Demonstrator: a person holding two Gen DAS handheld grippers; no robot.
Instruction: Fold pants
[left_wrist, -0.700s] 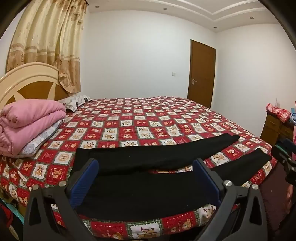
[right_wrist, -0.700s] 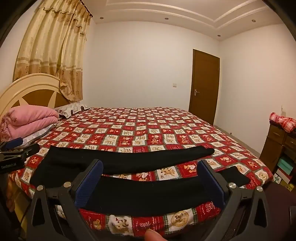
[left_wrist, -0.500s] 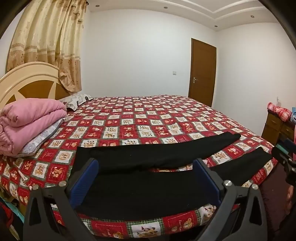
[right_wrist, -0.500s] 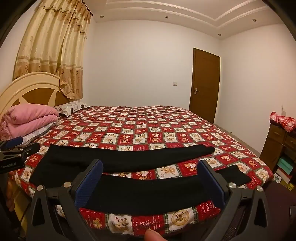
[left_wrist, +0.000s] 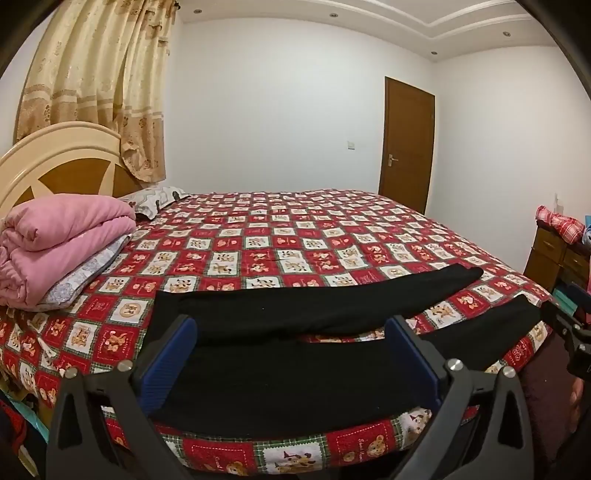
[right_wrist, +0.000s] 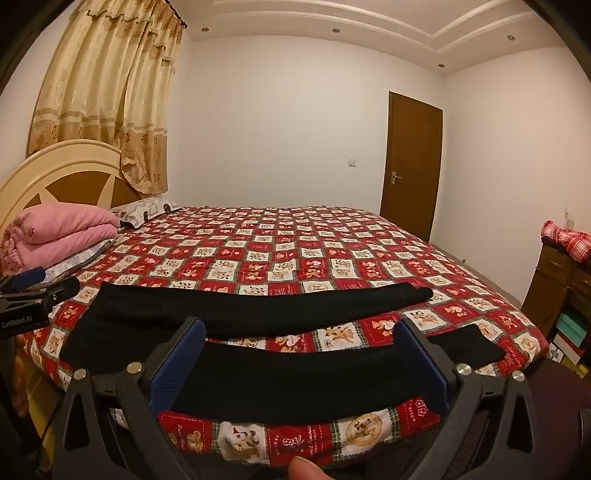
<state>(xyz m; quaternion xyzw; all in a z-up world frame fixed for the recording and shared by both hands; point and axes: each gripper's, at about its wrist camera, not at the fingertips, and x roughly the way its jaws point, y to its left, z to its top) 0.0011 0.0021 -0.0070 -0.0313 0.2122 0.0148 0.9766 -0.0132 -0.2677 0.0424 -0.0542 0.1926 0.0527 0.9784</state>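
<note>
Left claw (left_wrist: 291, 358), right claw (right_wrist: 299, 360) agape

- Black plastic left gripper (left_wrist: 291, 354) with two triangular cut-out arms, ribbed blue pads (left_wrist: 168, 363), silver round screws.
- Black plastic right gripper (right_wrist: 301, 358) of the same build, blue ribbed pads (right_wrist: 179, 365), silver screws.
- White lettering "GenRobot.AI" on the left gripper's black body in the right wrist view.
</note>
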